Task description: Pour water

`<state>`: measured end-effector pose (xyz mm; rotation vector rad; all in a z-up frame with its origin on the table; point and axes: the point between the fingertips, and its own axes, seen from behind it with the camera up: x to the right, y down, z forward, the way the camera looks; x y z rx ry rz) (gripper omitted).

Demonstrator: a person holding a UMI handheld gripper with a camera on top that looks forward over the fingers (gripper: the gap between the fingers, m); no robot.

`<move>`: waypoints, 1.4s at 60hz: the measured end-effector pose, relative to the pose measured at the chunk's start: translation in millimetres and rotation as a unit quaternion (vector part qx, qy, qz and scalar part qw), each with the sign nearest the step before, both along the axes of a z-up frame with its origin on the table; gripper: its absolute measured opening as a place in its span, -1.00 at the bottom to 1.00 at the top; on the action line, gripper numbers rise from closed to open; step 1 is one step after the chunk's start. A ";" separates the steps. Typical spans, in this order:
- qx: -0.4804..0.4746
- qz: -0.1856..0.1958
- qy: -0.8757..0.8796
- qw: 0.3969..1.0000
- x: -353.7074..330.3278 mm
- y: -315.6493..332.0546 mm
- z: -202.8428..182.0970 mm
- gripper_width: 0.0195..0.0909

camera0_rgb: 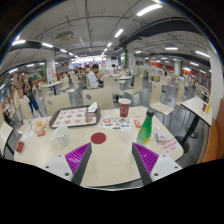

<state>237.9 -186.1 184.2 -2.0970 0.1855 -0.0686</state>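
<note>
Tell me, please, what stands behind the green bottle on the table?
Behind the green bottle stands a red cup, slightly to its side, with chairs beyond the table. The table surface directly behind the bottle is covered by it. The tool is open, holding nothing.

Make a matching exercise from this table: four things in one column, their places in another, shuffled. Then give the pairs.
Things:
1. green bottle
2. red cup
3. tray
4. red coaster

Places:
A. beyond the left finger, on the table's left part
B. just ahead of the open claw, between its fingers' lines
C. just beyond the right finger, standing upright
D. farther back on the table, behind the bottle

Pairs: 1-C, 2-D, 3-A, 4-B
</note>
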 end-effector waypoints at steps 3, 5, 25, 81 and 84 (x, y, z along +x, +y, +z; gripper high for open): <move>0.006 -0.013 -0.003 1.000 28.7 3.0 -14.9 0.78; 0.013 -0.021 -0.006 1.000 47.2 7.8 -25.5 0.77; 0.078 -0.032 -0.008 0.996 158.6 118.8 -106.9 0.80; -0.007 0.159 -0.558 0.814 -38.4 231.4 4.9 -0.46; -0.025 0.185 -0.630 0.754 -63.5 243.2 -3.6 -0.46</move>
